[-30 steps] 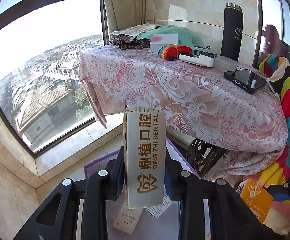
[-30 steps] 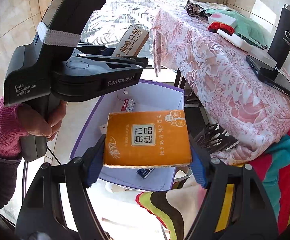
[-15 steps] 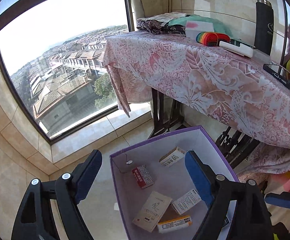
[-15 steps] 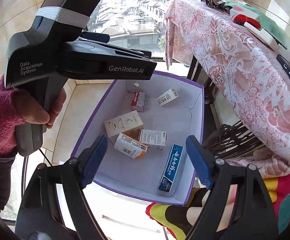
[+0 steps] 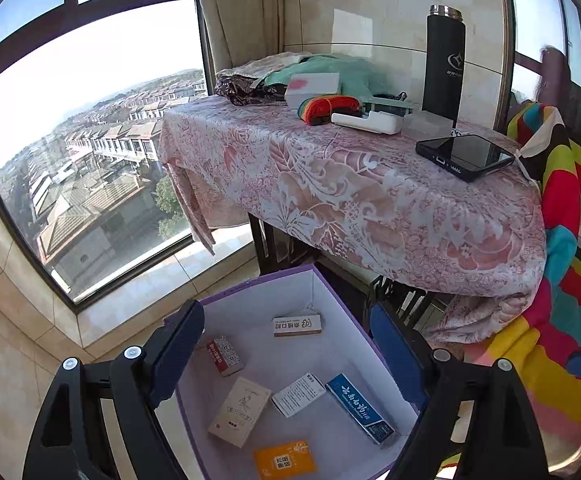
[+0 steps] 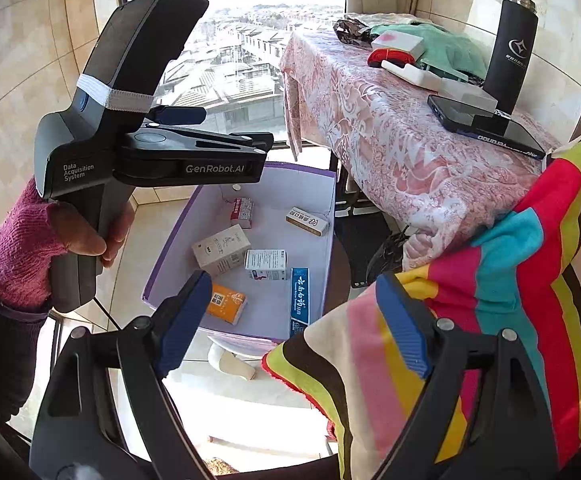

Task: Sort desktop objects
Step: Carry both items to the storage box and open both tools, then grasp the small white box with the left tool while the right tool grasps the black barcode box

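Now both tools empty, dental box (image 5: 297,325) and orange box (image 5: 285,460) dropped in bin (image 5: 250,288)

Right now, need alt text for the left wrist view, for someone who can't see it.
The open, empty left gripper hangs over a purple-edged white cardboard box on the floor holding six small packages, among them an orange carton and a blue toothpaste box. Behind stands a table under a pink floral cloth with a black phone and a black flask.
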{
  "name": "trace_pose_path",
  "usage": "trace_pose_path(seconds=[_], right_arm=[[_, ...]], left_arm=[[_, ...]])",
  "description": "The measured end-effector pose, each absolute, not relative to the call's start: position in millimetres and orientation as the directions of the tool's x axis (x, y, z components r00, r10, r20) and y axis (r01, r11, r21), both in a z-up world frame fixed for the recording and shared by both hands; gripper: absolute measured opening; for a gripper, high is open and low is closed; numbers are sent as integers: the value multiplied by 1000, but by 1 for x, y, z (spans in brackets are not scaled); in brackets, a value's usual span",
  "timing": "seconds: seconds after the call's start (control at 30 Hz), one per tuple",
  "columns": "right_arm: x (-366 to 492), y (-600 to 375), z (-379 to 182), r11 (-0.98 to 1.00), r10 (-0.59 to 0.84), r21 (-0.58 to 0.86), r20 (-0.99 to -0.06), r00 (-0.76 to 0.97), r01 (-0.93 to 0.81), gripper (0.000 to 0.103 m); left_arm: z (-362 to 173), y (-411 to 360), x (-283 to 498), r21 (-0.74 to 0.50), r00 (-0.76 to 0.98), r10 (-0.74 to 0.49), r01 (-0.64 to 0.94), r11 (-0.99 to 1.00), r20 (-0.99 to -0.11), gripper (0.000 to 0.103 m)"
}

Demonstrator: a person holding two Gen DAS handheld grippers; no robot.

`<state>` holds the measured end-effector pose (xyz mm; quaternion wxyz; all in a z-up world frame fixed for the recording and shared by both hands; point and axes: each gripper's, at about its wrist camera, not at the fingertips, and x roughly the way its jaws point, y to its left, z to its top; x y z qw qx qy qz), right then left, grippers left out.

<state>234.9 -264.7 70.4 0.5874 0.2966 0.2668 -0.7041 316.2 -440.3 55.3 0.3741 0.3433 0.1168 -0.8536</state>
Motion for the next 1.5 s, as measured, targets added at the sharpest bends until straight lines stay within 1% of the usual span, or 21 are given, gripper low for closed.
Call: trace_pose_path(seconds=[0.17, 0.27, 0.33, 0.43, 0.53, 0.6, 0.67, 0.83, 0.9, 1.07, 1.1, 1.13, 1.17, 1.2, 1.23, 1.27, 1.37, 1.5], right_arm=[[193, -189, 84, -362, -656, -38, -700, -283, 931, 90], [162, -140, 82, -496, -614, -27, -696, -373, 868, 91], [137, -104, 79, -584, -572, -10, -705, -420, 811, 91], [103, -51, 74, -712, -488, -3, -717, -498, 702, 91], [68, 10, 72, -823, -417, 40, -720, -554, 567, 91], [50, 47, 70, -875, -378, 75, -723, -578, 478, 91], [37, 77, 68, -907, -348, 100, -725, -595, 409, 91], [19, 126, 65, -937, -306, 117, -727, -614, 328, 91], [11, 140, 62, -945, -294, 122, -728, -619, 305, 91], [-11, 169, 58, -955, -279, 146, -732, -622, 256, 91], [-14, 175, 58, -958, -271, 141, -732, -625, 250, 91], [-19, 180, 59, -960, -263, 133, -731, -630, 246, 91], [-24, 185, 60, -962, -255, 125, -728, -636, 242, 91], [-30, 190, 62, -965, -245, 116, -724, -645, 236, 91], [-38, 196, 63, -967, -237, 110, -717, -655, 229, 91], [-47, 202, 64, -968, -234, 110, -711, -663, 224, 91], [-86, 218, 64, -969, -239, 133, -716, -656, 208, 91], [-145, 225, 53, -976, -213, 122, -728, -652, 183, 91]], left_arm=[[77, -379, 276, 86, -555, -507, 614, -784, -659, 86], [84, -336, 244, 85, -591, -440, 530, -844, -676, 86], [88, -306, 218, 48, -606, -364, 473, -880, -708, 86], [87, -253, 175, -38, -633, -196, 337, -941, -749, 86], [85, -203, 128, -134, -669, -18, 176, -975, -743, 86], [82, -180, 92, -135, -672, 25, 112, -985, -740, 86], [79, -165, 48, -97, -677, 12, 87, -991, -736, 86], [63, -170, -60, 9, -647, -94, 134, -991, -757, 86], [54, -178, -90, 3, -624, -100, 155, -988, -775, 86], [34, -183, -130, -16, -623, -88, 159, -987, -778, 85], [32, -183, -132, -13, -631, -96, 166, -986, -770, 80], [30, -183, -133, -13, -639, -105, 177, -984, -762, 68], [27, -184, -132, -22, -637, -104, 187, -982, -764, 60], [22, -186, -132, -39, -623, -93, 195, -980, -777, 45], [16, -187, -131, -51, -611, -86, 204, -978, -787, 42], [15, -186, -128, -43, -624, -97, 205, -978, -776, 42], [15, -186, -126, -27, -620, -109, 207, -978, -777, 42], [14, -186, -123, -6, -614, -128, 211, -977, -779, 44]])
